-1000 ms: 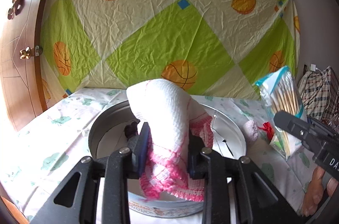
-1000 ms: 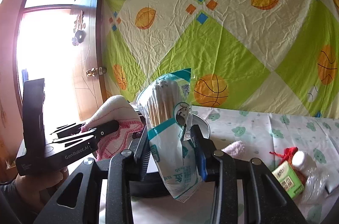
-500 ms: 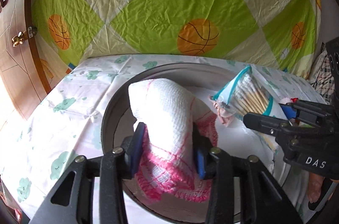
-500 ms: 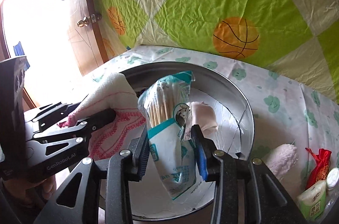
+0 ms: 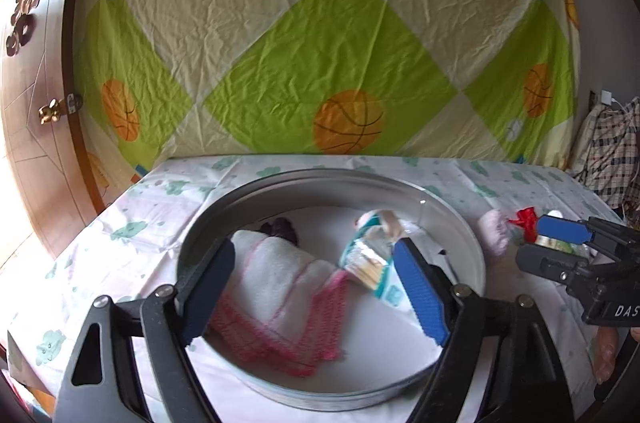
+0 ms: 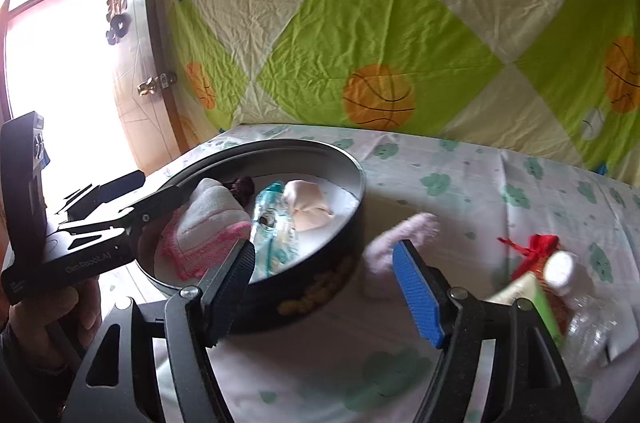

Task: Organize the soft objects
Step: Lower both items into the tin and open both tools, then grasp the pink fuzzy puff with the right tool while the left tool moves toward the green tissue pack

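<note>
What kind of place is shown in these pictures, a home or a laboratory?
Most likely a room in a home. A wooden door with a brass handle stands at the left, a basketball-print sheet hangs as a backdrop, and a cloud-print tablecloth covers the table under the round metal tin.

Table (image 5: 168,215): round tin (image 5: 460,223), pink sock (image 6: 396,243), bottle (image 6: 560,271).

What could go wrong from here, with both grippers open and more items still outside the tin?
1. The left gripper hangs open right over the white-and-pink towel in the round tin; closing or pulling back carelessly might snag it again.
2. The right gripper faces the fluffy pink item beside the tin wall; a low approach could bump the tin.
3. The red bow and small packages lie close by and could be knocked.
</note>
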{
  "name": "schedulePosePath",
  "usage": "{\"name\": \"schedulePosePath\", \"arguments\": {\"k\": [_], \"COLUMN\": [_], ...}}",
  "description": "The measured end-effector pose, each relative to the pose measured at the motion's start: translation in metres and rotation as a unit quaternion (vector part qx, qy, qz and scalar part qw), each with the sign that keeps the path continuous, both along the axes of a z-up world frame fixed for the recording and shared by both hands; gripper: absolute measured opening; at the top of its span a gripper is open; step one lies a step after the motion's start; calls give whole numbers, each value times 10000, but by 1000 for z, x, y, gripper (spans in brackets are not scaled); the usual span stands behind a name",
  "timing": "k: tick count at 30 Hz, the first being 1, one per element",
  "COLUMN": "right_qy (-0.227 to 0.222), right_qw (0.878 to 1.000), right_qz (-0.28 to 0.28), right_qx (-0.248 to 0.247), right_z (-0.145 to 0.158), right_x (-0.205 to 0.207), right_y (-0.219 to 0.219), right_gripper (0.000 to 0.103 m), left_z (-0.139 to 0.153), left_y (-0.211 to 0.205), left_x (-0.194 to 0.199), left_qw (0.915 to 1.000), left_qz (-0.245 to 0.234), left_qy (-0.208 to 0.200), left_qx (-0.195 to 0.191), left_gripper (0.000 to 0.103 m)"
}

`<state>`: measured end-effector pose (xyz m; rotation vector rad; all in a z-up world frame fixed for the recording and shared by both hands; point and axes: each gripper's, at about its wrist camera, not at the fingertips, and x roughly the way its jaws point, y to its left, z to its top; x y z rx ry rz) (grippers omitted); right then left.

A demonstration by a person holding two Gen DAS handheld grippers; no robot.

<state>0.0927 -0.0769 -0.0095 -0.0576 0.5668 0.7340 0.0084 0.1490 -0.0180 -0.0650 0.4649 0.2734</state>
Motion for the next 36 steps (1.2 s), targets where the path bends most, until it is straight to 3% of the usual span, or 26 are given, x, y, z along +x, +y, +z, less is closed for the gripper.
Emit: {"name": "schedulePosePath", "arguments": {"k": [2,5,10,14,21,27,30,33,36], "right_qy": [-36,-157,-71,82,61,307,556,445,850], "right_qw": [9995,9963,9886,9860,9931,9985,9977,9962,9940], "right_qz": [-306,-834,-1495,-1638,-1158,-442,-389,-567,-644], "right_qx": [90,112,176,314,168,-43,-31,-498,-257], "right_z": [0,-1,-8,-13,-14,-12,-13,-19,-31], "right_x": [1,2,14,21,28,44,55,63,78], "right_y": [-33,-78,-135,-150,-112,-52,-27,-2,-3], "right_gripper": [74,75,76,76,76,76,76,76,76], "left_z": [5,6,-4,-15,-14,-10,-5,-3,-4], "left_y": [-22,-56,-104,-132,-148,-114,-91,-75,-66], "left_x": [-3,-1,18,32,44,38,33,29,24], "left_qw": [9996,9979,9942,9920,9908,9965,9985,9992,9994], "left_qz": [-197,-563,-1046,-1230,-1253,-645,-334,-181,-161], "left_qy": [-167,-285,-80,88,92,-19,-132,-206,-245], "left_qx": [70,165,220,286,496,532,407,298,171], "left_gripper": [93,94,94,94,94,99,100,101,102]}}
